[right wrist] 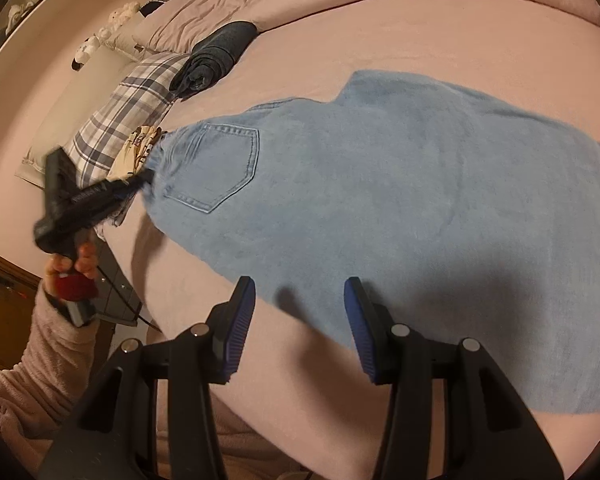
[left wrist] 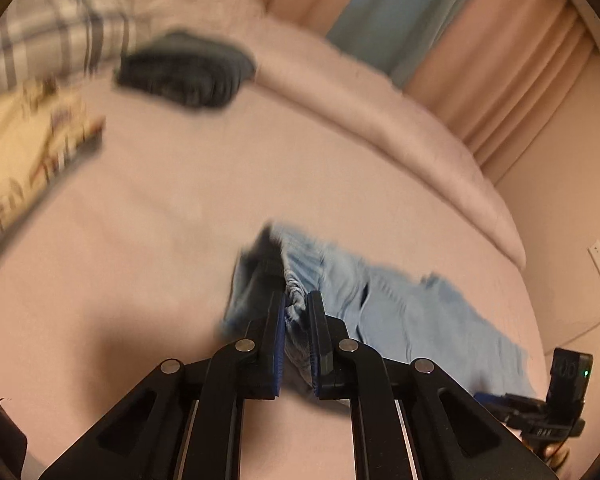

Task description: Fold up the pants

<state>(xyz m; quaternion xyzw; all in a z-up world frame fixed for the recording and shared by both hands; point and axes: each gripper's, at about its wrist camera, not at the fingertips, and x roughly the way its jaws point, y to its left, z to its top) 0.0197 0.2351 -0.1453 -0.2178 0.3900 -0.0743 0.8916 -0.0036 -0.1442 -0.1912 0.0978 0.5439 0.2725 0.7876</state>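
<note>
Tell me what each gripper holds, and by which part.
The left gripper pinches the light blue jeans at the bunched waistband. The right gripper is open, holding nothing.

Home bedroom, pink bed (right wrist: pixel 340 40), plaid pillow (right wrist: pixel 128 120), curtains (left wrist: pixel 500 60)

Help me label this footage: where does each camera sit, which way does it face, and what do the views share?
Left wrist: on the left gripper, looking down its fingers across the bed toward curtains; jaws pinch the jeans waistband.
Right wrist: on the right gripper, open over the jeans' near edge, facing the plaid pillow; the person's sleeve shows.
Shared: jeans, folded dark garment, pillow, each other's gripper.
</note>
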